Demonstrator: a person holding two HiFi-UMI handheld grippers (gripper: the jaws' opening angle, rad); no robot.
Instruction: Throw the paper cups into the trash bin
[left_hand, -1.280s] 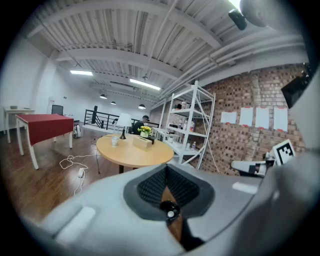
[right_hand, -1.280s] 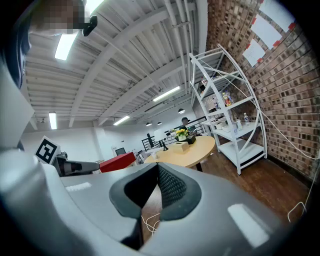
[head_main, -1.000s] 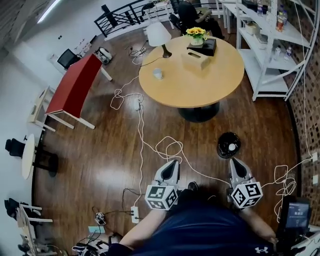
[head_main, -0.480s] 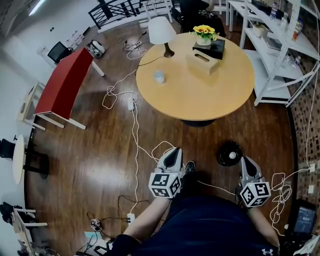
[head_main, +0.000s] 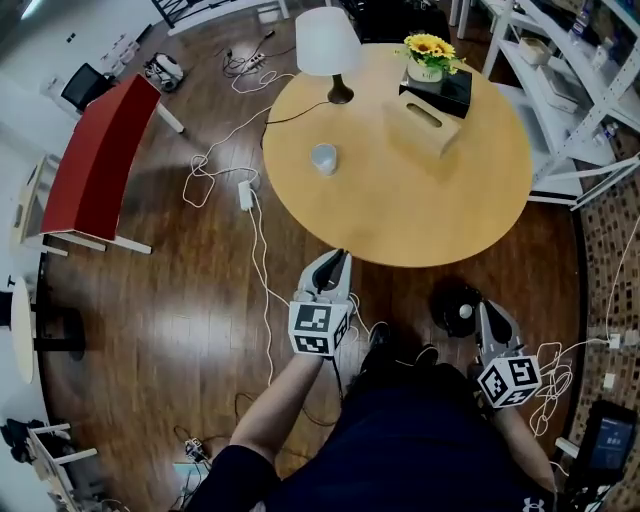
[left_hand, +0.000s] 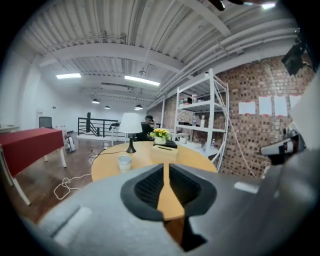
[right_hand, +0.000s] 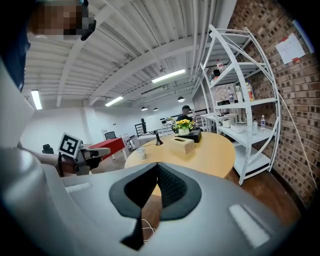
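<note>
Left gripper (head_main: 340, 257): its jaws stand a narrow slit apart, having just been opening. Nothing is between them; only the wood of the counter shows through the gap.
Right gripper (head_main: 486, 309): its jaws are clenched with the tips meeting, and they grasp nothing.
Paper cup (head_main: 323, 158): white and upright on the counter, ahead of the left jaws and slightly to their left, well apart from them (from the right jaws it is farther off, ahead and to the left).
Counter (head_main: 400, 205): round with a pale wooden top. Its near edge lies just ahead of the left jaws' tips and farther ahead of the right jaws.
Trash bin (head_main: 441, 299): black and round, on the floor just beside the right jaws on their left, with the left jaws well apart on its other side. A small white thing lies inside, too small to tell what it is.
Lamp (head_main: 328, 42): white shade on a dark foot, on the counter beyond the cup, far ahead of the left jaws.
Tissue box (head_main: 425, 120): tan with a slot on top, on the counter ahead of the right jaws.
Flowers (head_main: 432, 47): yellow, in a pale pot on a black box beyond the tissue box.
Shelf (right_hand: 240, 102): a white rack ahead and to the right of the right jaws.
Red table (head_main: 95, 165): far to the left of the left jaws.
Cables (head_main: 550, 365): white loops on the floor, just right of the right gripper.
</note>
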